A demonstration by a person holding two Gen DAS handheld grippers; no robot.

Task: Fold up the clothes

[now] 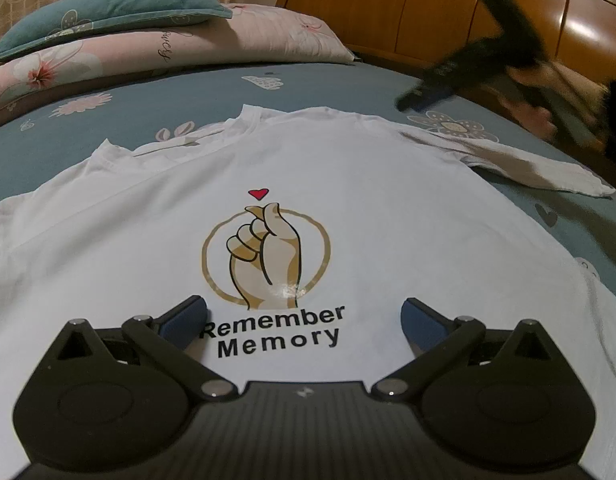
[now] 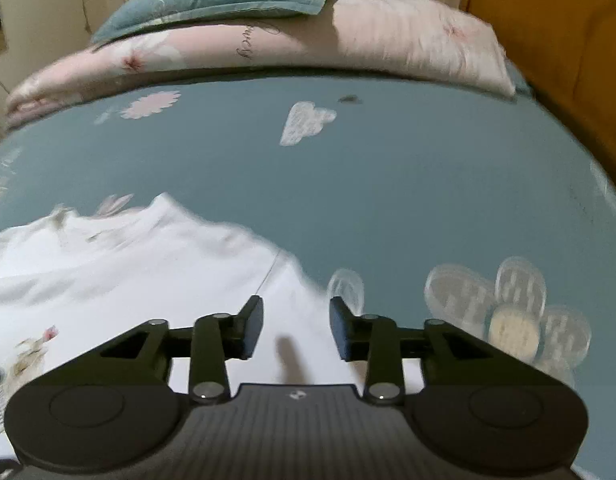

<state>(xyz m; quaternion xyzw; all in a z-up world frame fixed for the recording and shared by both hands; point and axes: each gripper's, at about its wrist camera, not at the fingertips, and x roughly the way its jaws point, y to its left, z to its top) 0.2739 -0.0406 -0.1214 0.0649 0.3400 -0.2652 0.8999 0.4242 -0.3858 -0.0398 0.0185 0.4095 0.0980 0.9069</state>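
Note:
A white T-shirt (image 1: 388, 220) lies flat on the bed, front up, with a finger-heart print and the words "Remember Memory". My left gripper (image 1: 303, 314) hovers low over the print, jaws wide open and nothing between them. The shirt's right sleeve (image 1: 528, 160) lies spread out to the side. My right gripper (image 2: 295, 314) is open above the shirt's shoulder edge (image 2: 127, 272), with no cloth pinched between its pads. In the left wrist view the right gripper (image 1: 416, 98) shows as a dark blur above the sleeve, held by a hand (image 1: 528, 114).
The blue flowered bed sheet (image 1: 348, 88) runs around the shirt. A teal pillow (image 1: 107, 8) rests on a pink flowered quilt (image 1: 207, 44) at the far side. A wooden headboard (image 1: 428, 12) stands at the back right.

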